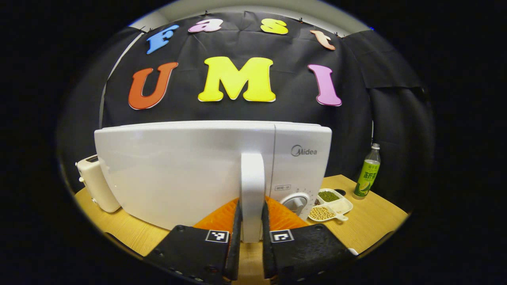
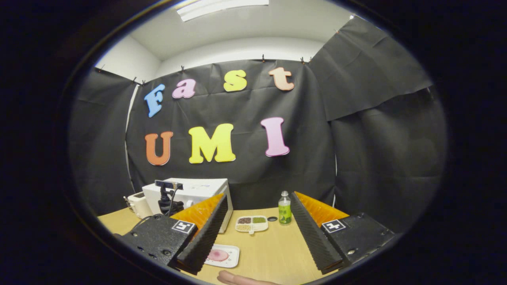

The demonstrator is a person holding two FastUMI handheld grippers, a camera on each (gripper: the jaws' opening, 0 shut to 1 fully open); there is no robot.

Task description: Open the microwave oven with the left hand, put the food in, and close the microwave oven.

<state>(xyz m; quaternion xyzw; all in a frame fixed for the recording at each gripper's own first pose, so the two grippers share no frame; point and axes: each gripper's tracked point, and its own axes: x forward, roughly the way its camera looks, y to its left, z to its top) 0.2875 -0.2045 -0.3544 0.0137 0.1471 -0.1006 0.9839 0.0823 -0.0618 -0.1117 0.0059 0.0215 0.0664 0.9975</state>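
Holding beans, seemingly: divided dish (image 1: 332,205)

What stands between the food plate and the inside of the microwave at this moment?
The microwave door is shut, blocking the way in. The left gripper is closed on the door handle. The plate lies on the table by the open right gripper.

The right claw (image 2: 257,233) hung wide open above the counter (image 2: 273,249). A plate of food (image 2: 222,255) lay below it; microwave (image 2: 194,194), sectioned dish (image 2: 252,224) and bottle (image 2: 284,213) stood beyond.
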